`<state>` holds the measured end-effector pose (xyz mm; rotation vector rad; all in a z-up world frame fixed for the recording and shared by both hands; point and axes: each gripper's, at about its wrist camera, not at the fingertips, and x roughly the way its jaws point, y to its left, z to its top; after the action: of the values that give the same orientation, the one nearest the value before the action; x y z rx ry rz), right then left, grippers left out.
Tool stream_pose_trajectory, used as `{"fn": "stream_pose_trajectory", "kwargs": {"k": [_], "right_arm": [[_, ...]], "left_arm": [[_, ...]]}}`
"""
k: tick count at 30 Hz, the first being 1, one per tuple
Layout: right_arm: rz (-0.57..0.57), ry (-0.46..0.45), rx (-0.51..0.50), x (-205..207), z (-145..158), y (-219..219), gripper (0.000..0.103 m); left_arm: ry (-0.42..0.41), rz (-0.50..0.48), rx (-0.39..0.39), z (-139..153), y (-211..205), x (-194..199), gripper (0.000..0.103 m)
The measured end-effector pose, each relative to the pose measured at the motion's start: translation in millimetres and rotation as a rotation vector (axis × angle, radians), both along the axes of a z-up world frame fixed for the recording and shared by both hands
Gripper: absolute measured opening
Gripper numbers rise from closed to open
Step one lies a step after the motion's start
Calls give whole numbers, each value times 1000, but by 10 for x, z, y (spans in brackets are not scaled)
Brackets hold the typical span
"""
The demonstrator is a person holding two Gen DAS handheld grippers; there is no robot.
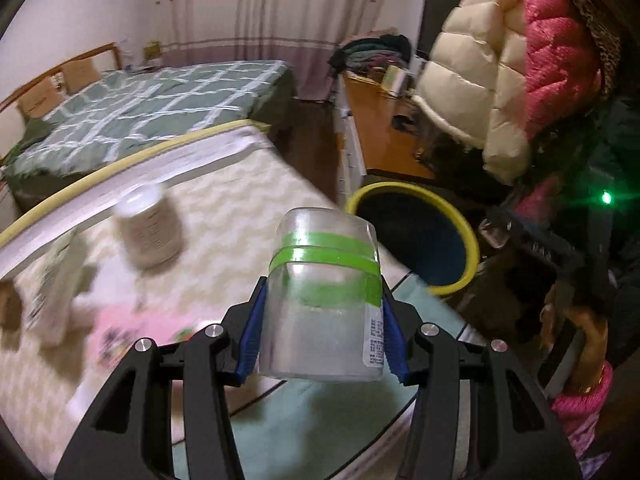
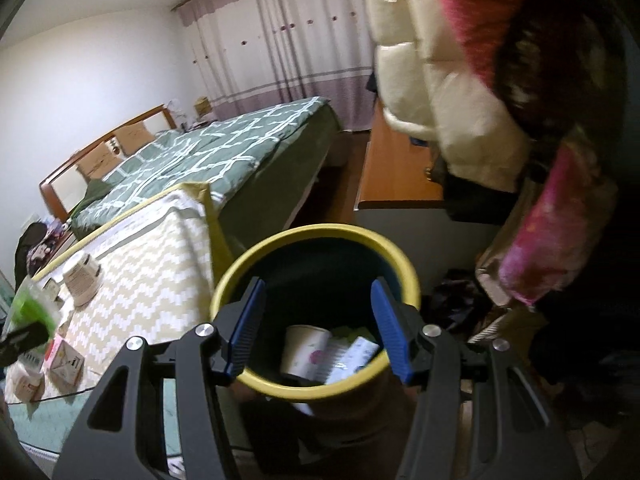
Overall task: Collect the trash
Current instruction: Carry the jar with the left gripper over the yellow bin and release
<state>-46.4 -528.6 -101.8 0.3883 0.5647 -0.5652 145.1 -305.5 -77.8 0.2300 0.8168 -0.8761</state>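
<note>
the left gripper has its blue pads pressed on both sides of a clear plastic jar with green tape around it. the jar is up in the air, over the edge of the table with the zigzag cloth. so the step in hand looks like this: one piece of trash is picked up and is on its way to the bin.

the bin is dark inside with a yellow rim. it stands just past the table edge, to the right of the jar in the left view. the right gripper is right over the bin's mouth. its fingers are apart and nothing is between them. inside the bin lie a paper cup and some paper bits.

more trash waits on the table: a white pot with a label, and a small pink box. the left view is blurry there, so what else lies near them is hard to tell.

the next move, i think, calls for bringing the jar over the yellow rim and then letting the pads go apart so it drops in. the right gripper is in that spot, so it may need to get out of the way first.
</note>
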Motion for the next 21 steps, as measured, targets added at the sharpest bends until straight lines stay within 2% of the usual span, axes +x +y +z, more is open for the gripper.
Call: {"fn": "stream_pose_trajectory", "kwargs": {"k": [6, 11, 19, 20, 21], "right_arm": [[-42, 0, 29, -212, -99, -259, 53], [-74, -2, 51, -347, -190, -459, 53], [-121, -1, 71, -496, -294, -658, 53], [-121, 0, 72, -491, -296, -655, 54], [-120, 1, 72, -485, -300, -644, 54]], "left_arm": [[17, -89, 12, -18, -825, 49, 51], [54, -146, 50, -160, -1499, 70, 51], [95, -180, 108, -478, -2146, 102, 51], [97, -173, 113, -507, -2174, 120, 51], [95, -160, 114, -521, -2190, 132, 62]]}}
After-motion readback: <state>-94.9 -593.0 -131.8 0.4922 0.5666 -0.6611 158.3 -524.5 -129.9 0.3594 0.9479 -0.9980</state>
